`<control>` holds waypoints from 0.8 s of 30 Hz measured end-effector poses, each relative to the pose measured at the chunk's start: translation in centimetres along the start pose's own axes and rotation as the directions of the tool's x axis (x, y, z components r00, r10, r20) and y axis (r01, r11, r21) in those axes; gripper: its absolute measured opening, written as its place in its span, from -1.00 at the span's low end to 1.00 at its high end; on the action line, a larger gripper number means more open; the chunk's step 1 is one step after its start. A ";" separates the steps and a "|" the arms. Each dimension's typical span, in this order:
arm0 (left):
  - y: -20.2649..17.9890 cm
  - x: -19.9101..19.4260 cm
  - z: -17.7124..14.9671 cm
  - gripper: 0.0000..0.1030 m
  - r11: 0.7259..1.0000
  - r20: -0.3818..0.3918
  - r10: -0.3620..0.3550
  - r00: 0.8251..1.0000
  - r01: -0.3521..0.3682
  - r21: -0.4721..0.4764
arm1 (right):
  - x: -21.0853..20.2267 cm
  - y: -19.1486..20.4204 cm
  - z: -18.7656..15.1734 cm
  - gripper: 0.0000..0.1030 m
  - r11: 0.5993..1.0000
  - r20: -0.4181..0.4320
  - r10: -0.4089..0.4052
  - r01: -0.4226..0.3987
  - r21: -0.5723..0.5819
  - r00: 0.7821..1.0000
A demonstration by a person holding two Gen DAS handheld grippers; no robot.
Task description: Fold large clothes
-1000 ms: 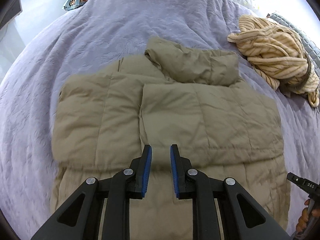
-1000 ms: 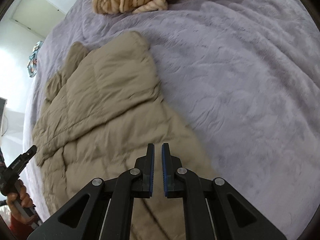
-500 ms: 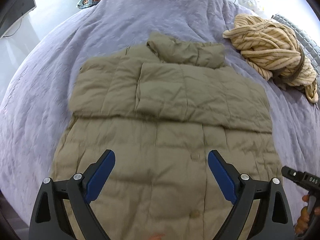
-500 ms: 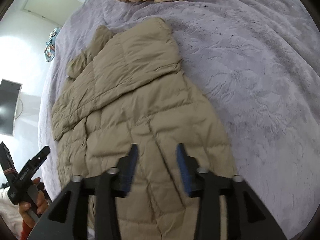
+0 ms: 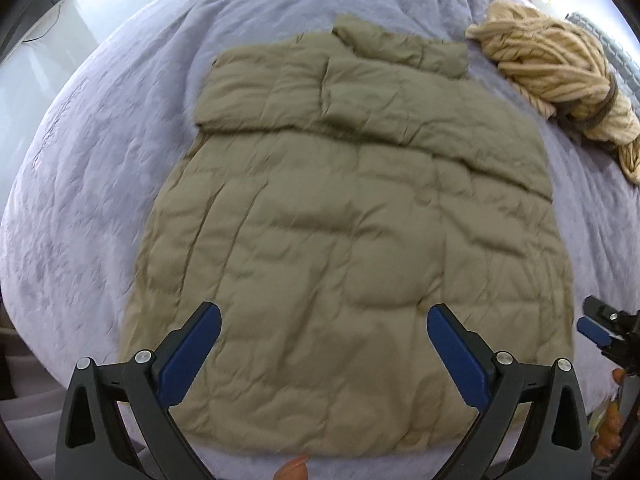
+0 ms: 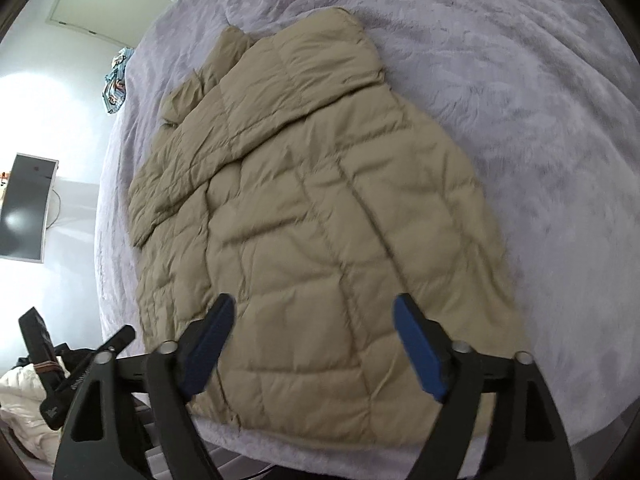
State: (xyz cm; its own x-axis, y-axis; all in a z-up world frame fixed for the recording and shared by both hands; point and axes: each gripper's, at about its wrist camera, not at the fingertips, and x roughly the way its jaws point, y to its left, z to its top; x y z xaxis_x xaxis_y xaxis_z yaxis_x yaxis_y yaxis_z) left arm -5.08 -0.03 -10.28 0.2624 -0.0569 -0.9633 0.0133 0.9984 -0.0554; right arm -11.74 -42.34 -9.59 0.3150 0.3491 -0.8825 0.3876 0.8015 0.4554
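A tan quilted puffer jacket (image 5: pixel 344 216) lies flat on the lavender bed cover, its sleeves folded across the upper body and its hood at the far end. It also shows in the right wrist view (image 6: pixel 312 216). My left gripper (image 5: pixel 324 344) is open wide and empty, above the jacket's near hem. My right gripper (image 6: pixel 314 340) is open wide and empty, above the hem near the jacket's right side. The right gripper's tip shows at the right edge of the left wrist view (image 5: pixel 600 328).
A striped cream garment (image 5: pixel 556 68) is bunched at the far right of the bed (image 5: pixel 100 168). A patterned blue cloth (image 6: pixel 116 80) lies at the bed's far left. A wall screen (image 6: pixel 24 208) is beyond the bed. The bed's near edge is just below the hem.
Both grippers went from nearly shut to wide open and pulled back toward the near hem, so more of the jacket is in view.
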 end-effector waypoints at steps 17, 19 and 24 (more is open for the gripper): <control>6.2 -0.2 -5.8 1.00 0.998 -0.061 -0.060 0.996 0.060 -0.003 | -1.2 2.0 -7.5 0.75 0.997 0.061 0.001 -0.006 0.079 0.998; 6.7 -0.2 -6.2 1.00 0.998 -0.063 -0.057 0.996 0.057 0.000 | -1.3 1.6 -8.0 0.75 0.994 0.060 0.007 -0.013 0.108 0.998; 7.9 0.0 -7.1 1.00 0.997 -0.077 -0.073 0.994 0.073 -0.012 | -1.3 1.0 -9.0 0.75 0.988 0.053 0.010 -0.018 0.153 0.999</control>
State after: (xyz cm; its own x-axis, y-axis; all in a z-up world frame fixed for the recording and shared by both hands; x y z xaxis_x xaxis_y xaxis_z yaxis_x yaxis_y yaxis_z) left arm -11.78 7.81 -12.57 0.1857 -0.1301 -0.9739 0.0211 0.9915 -0.1284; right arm -19.60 -37.62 -9.03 0.3645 0.3304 -0.8706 0.5102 0.7113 0.4835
